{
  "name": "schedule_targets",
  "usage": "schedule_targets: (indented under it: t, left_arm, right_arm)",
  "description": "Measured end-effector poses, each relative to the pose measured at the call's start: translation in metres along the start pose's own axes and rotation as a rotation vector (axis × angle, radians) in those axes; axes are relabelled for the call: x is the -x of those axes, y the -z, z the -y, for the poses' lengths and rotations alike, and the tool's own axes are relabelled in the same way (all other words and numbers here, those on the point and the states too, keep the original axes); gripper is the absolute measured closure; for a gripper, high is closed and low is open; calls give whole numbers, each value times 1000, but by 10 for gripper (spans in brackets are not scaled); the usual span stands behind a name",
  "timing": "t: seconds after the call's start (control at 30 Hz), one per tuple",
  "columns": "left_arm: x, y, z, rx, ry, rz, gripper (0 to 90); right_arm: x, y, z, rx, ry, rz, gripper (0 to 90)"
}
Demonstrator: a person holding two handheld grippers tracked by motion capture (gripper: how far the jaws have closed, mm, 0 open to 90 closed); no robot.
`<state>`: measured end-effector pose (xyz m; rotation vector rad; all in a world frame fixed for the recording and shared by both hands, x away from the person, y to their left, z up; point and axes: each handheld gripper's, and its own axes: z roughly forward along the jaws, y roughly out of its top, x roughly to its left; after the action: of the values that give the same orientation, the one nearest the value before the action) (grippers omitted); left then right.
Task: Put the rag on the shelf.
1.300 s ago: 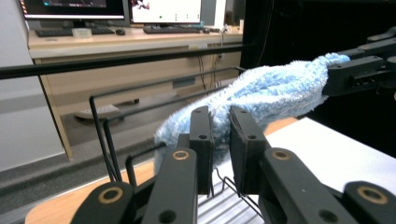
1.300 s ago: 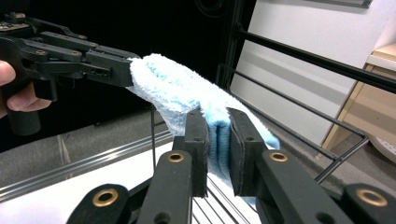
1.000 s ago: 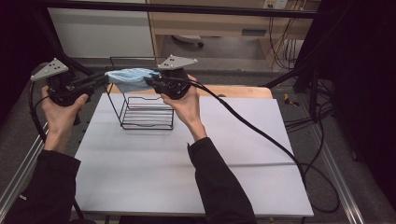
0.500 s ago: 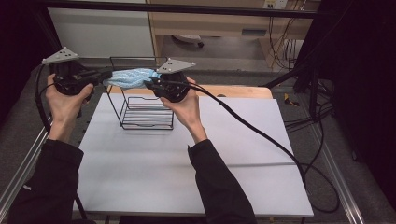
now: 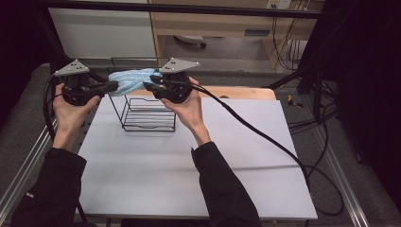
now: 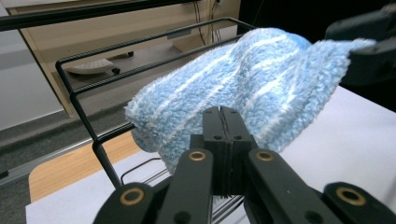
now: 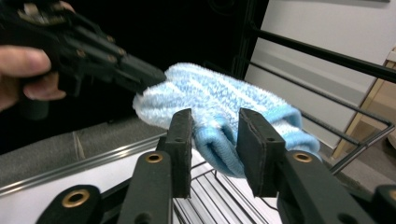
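white table (image 5: pixel 189 170): fluffy blue sock (image 6: pixel 243 102) above black wire rack (image 5: pixel 146 113).

The fluffy sock (image 6: pixel 243 98) is light blue with thin white stripes across it; its cuff end, seen in the right gripper view, looks a plainer, slightly deeper blue, though the light there is dim. The wire basket (image 5: pixel 147 113) is black. Both grippers, left gripper (image 5: pixel 113 85) and right gripper (image 5: pixel 147 86), are black with brass-coloured rivets, each topped by a grey plate. The table (image 5: pixel 189 165) is pale grey-white, with a light wood strip at its far edge. The sleeves (image 5: pixel 222 189) are black.
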<state>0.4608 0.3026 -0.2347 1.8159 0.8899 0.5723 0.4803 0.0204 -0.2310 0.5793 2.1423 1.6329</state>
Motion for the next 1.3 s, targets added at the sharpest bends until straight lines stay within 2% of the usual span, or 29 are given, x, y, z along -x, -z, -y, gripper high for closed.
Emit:
schedule_targets:
  t: [0.17, 0.27, 0.47, 0.53, 0.63, 0.73, 0.83, 0.97, 1.1, 1.3]
  left_arm:
    - [0, -2, 3, 5, -7, 2, 895]
    - [-1, -3, 5, 5, -12, 2, 895]
    - [0, -7, 10, -27, -46, -14, 895]
    - [0, -7, 13, -22, -40, -11, 895]
    - [-1, -7, 14, -14, -35, -7, 895]
    - [-1, -7, 16, -12, -39, -5, 895]
    - [-2, -7, 18, -14, -40, -7, 895]
    - [-3, -13, 23, -21, -30, -12, 895]
    - [-3, -19, 26, -12, -19, -17, 895]
    - [-5, -22, 28, 10, 11, -13, 893]
  right_arm:
    - [4, 2, -6, 45, -54, 6, 616]
    - [6, 3, -8, 53, -72, -1, 618]
    - [-4, -1, -21, 53, -41, -12, 639]
    - [-7, -2, -24, 39, -38, -23, 700]
    - [-7, -8, -16, -40, -65, -39, 839]
    - [-3, -11, -4, -78, -91, -47, 898]
    - [3, -13, 8, -104, -117, -38, 900]
    - [7, -16, 20, -115, -121, -21, 900]
    - [11, -18, 29, -117, -115, 5, 900]
    - [12, -21, 34, -108, -97, 17, 879]
